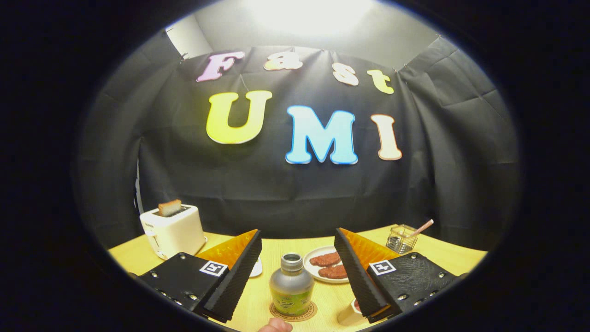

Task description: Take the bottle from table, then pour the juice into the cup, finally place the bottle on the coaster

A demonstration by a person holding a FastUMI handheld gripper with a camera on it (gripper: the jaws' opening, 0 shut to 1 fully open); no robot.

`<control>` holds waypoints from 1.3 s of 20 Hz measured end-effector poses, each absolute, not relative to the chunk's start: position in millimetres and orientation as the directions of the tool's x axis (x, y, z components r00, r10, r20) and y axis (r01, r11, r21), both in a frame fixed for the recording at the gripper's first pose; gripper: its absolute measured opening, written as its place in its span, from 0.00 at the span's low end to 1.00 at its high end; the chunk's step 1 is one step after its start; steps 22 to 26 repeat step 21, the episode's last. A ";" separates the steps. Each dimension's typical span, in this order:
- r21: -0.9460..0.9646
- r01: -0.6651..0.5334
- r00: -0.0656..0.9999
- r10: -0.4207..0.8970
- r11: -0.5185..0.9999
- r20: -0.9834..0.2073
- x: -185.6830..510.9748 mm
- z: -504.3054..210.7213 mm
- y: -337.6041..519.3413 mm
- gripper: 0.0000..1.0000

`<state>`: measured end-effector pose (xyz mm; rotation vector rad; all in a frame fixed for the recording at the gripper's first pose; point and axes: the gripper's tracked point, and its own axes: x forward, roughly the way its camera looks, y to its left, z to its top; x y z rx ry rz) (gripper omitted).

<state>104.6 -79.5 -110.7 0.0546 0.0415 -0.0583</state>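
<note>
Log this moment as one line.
gripper: open, jaws either side of bottle, not touching | bottle: upright on coaster | cup: beside right jaw

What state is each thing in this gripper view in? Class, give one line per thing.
Gripper: fingers open, either side of the bottle, not touching it.
Silver bottle with green label: upright on the coaster, cap off.
Round cork coaster: under the bottle.
White toaster: toast sticking up from its slot.
White plate: holding two brown patties.
Clear glass: upright, straw inside.
</note>
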 end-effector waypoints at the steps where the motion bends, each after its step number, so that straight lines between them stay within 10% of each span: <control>1: 0.049 0.056 0.998 -0.054 0.997 -0.033 99.6 -96.2 -81.7 0.96; 26: 0.001 -0.088 0.995 0.088 0.996 0.041 45.2 16.6 -123.5 0.95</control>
